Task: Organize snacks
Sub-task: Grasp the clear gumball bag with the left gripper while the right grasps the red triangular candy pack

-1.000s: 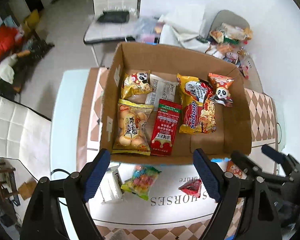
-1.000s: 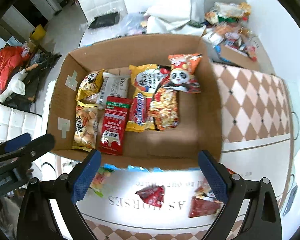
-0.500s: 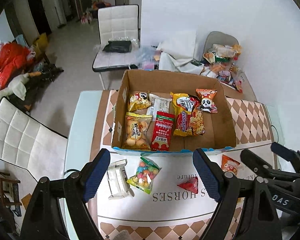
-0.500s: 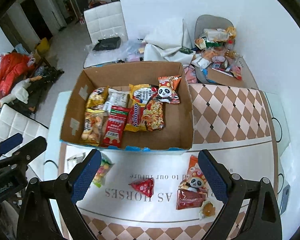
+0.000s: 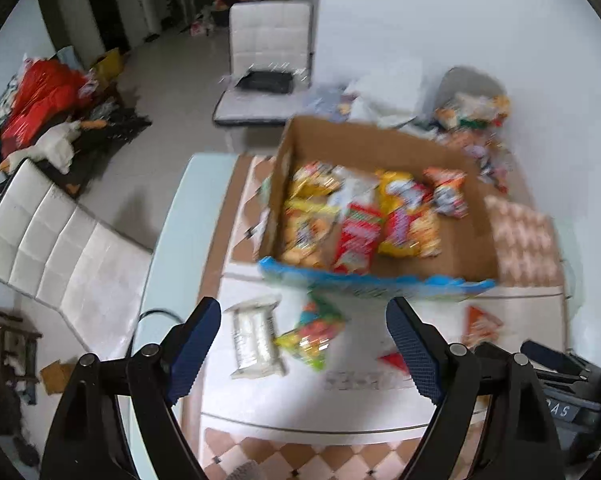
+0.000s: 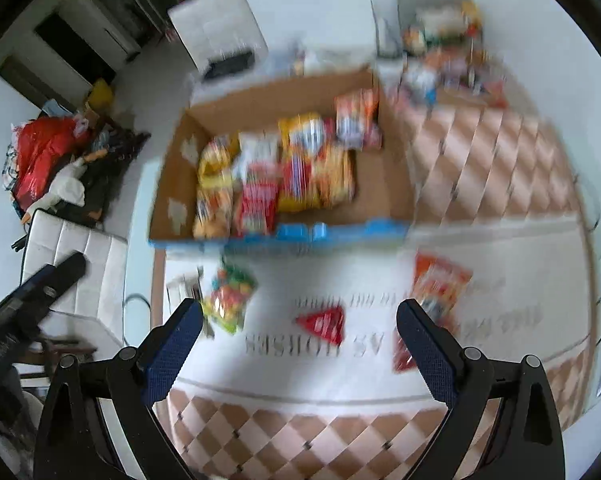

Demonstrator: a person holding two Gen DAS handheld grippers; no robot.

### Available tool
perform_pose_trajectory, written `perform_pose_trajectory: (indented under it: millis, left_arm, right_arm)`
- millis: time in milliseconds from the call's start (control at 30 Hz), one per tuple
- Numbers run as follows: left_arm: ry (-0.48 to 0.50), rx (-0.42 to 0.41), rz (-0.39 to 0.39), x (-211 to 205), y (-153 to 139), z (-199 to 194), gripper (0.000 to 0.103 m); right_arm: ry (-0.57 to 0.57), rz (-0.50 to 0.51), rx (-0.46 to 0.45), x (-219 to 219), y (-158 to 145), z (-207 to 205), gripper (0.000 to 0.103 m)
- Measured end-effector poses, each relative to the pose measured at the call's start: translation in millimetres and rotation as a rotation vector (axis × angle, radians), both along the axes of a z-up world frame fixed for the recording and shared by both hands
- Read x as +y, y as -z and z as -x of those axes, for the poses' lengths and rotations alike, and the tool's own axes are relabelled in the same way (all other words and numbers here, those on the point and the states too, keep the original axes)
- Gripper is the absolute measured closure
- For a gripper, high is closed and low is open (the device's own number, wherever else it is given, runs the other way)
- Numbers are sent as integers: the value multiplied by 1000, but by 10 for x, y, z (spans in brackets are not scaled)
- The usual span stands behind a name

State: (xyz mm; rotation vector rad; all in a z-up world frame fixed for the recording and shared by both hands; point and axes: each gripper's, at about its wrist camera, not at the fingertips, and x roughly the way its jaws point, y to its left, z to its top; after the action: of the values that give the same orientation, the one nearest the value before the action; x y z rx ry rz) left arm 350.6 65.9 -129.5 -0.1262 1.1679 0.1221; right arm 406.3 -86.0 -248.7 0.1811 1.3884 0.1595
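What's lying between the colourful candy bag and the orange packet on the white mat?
A small red triangular packet, seen in the right wrist view, between candy bag and orange packet.

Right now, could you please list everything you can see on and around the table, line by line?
cardboard box: one, brown with a blue front edge, on the table, holding several blurred snack packets
white packet: one, in front of the box, left end
multicolour candy bag: one, beside the white packet
small red triangular packet: one, mid table on the lettered cloth
orange packet: one, right of the red triangle
dark red packet: one, partly hidden behind the right tool's finger
white chairs: two, one behind the table, one to its left
snack pile: far right corner, count unclear
left tool: open, empty
right tool: open, empty
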Motion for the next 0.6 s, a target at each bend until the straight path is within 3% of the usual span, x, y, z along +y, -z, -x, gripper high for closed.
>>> perform_pose_trajectory:
  millis: [167,300,433,600]
  left_arm:
    - [-5,130,-26,85,599,-41,19]
    - [48,233,-65,36,1056,-118,19]
    - [99,292,-94,-20,1341,-190,19]
    - [151,342,-118,-103,1585,-297,19]
  right_arm:
    - [111,-87,208,-119,914,6,4]
    - [219,-142,317,-197,1483,14,4]
    - [305,-175,371,-241,1803,-9,4]
    - [342,-134,395,-213,2032,-89,10]
